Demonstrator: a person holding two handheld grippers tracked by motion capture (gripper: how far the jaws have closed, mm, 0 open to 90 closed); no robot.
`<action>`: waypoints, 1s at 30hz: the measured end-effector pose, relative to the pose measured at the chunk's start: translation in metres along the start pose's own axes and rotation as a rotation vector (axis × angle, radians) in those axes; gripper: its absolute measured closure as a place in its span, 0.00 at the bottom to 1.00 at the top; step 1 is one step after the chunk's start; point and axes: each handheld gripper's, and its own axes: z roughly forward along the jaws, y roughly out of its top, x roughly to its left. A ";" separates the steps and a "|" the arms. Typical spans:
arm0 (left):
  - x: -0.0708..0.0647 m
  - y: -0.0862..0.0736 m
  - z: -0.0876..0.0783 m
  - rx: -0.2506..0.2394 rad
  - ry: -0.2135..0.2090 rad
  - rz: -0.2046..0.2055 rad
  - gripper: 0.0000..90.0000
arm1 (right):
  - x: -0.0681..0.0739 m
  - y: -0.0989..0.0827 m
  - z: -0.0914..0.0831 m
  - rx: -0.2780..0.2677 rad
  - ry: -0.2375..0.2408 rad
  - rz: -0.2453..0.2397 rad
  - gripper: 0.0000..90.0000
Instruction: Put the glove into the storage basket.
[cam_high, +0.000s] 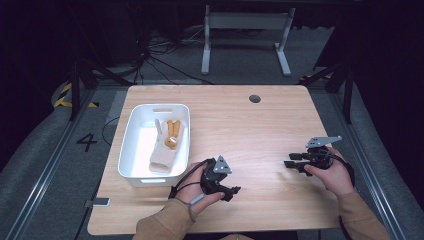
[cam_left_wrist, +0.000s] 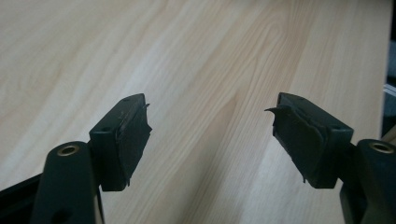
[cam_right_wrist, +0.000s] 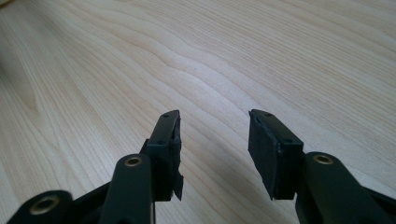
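The soft tan and orange plush toy (cam_high: 166, 145) lies inside the white plastic bin (cam_high: 131, 150) at the left side of the light wooden table (cam_high: 260, 130). Its long ears point away from the person, and it rests against the right wall of the bin. The left gripper (cam_high: 234, 192) sits low on the table just to the right of the bin's near corner, and its jaws stand wide apart with nothing between them. The right gripper (cam_high: 290, 160) is well apart from the bin, on the right side of the table, and its jaws are partly open and hold nothing too. In both gripper views there is bare wood under the black pads (cam_left_wrist: 133, 140). The toy looks like the thing to work with, so the left gripper is the better one to use, since it is nearest. It first has to turn toward the bin, because it points away from it now. It should go up over the wall of the bin, then come down on the fat middle of the toy and squeeze gently. The toy is squishy, so a pinch on an ear could slip.
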 end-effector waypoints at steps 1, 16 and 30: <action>0.001 -0.003 0.004 0.009 0.000 0.001 0.31 | 0.000 0.000 0.000 0.000 0.001 0.003 0.61; -0.001 -0.017 0.023 0.030 -0.015 0.007 0.29 | 0.002 0.000 0.004 0.008 0.007 -0.002 0.60; -0.003 -0.016 0.021 0.050 -0.005 0.029 0.28 | 0.002 0.000 0.005 0.008 0.009 -0.002 0.60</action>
